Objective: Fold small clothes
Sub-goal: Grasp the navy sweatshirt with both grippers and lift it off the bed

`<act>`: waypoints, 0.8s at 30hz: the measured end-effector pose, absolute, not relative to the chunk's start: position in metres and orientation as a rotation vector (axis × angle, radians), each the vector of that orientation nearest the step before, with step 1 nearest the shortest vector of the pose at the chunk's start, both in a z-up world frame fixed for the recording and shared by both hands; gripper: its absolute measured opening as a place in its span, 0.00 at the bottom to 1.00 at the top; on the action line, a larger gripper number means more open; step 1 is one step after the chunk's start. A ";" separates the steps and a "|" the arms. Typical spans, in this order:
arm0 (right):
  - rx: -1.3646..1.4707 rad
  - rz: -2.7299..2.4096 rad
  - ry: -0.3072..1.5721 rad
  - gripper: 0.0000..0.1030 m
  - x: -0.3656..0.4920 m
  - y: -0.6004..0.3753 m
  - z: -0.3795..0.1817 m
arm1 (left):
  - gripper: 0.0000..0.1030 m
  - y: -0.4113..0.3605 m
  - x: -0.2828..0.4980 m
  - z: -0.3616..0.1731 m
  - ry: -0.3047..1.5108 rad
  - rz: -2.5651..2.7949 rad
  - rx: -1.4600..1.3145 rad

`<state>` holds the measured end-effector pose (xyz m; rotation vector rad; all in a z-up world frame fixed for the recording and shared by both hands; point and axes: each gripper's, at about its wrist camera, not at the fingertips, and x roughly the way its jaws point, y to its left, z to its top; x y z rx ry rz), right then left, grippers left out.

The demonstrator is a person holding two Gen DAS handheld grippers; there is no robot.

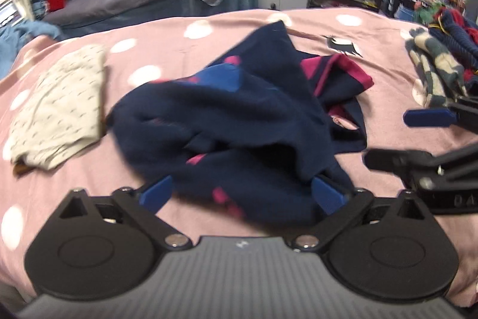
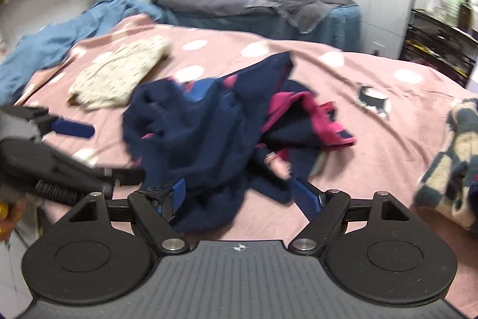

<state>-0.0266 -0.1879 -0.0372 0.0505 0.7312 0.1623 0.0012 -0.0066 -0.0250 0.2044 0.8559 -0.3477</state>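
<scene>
In the left wrist view, the left gripper point(image 1: 242, 195) is spreading its fingers wide around the crumpled navy garment point(image 1: 239, 121) mid-bed, gripping nothing, likely seeking an edge. In the right wrist view, the right gripper point(image 2: 240, 196) is likewise gaping, empty, over the garment's near hem; a folded cream garment point(image 2: 122, 73) is lying toward the bed's point(image 2: 373, 139) far-left corner, probably set aside as done.

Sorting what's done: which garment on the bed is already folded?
The cream patterned garment, lying flat at left; the navy-and-pink one is crumpled.

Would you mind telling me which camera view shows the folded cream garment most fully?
The left wrist view: the cream garment lies large and unobstructed on the pink spotted bedspread, its small printed marks visible. The right wrist view shows it smaller, farther away and blurrier.
</scene>
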 end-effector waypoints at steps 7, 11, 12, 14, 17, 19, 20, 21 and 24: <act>0.099 0.036 0.761 1.00 0.011 -0.232 -0.040 | 0.92 -0.072 0.032 -0.052 0.888 -0.386 0.390; 0.081 0.036 0.803 1.00 0.020 -0.233 -0.051 | 0.48 -0.080 0.043 -0.060 0.912 -0.413 0.333; 0.098 0.042 0.808 1.00 0.021 -0.234 -0.054 | 0.42 -0.078 0.047 -0.060 0.916 -0.422 0.320; 0.144 0.060 0.826 1.00 0.022 -0.235 -0.059 | 0.17 -0.068 0.060 -0.055 0.922 -0.435 0.260; 0.180 0.075 0.825 1.00 0.023 -0.235 -0.063 | 0.11 -0.033 0.106 -0.034 0.916 -0.434 0.063; 0.177 0.093 0.820 1.00 0.024 -0.233 -0.063 | 0.11 -0.008 0.137 -0.013 0.846 -0.354 0.026; 0.183 0.108 0.814 1.00 0.024 -0.232 -0.062 | 0.11 0.004 0.155 0.000 0.806 -0.294 0.041; 0.190 0.123 0.808 1.00 0.024 -0.232 -0.061 | 0.11 0.018 0.171 0.011 0.770 -0.236 0.048; 0.198 0.114 0.835 1.00 0.032 -0.231 -0.066 | 0.11 0.058 0.212 0.030 0.703 -0.039 0.085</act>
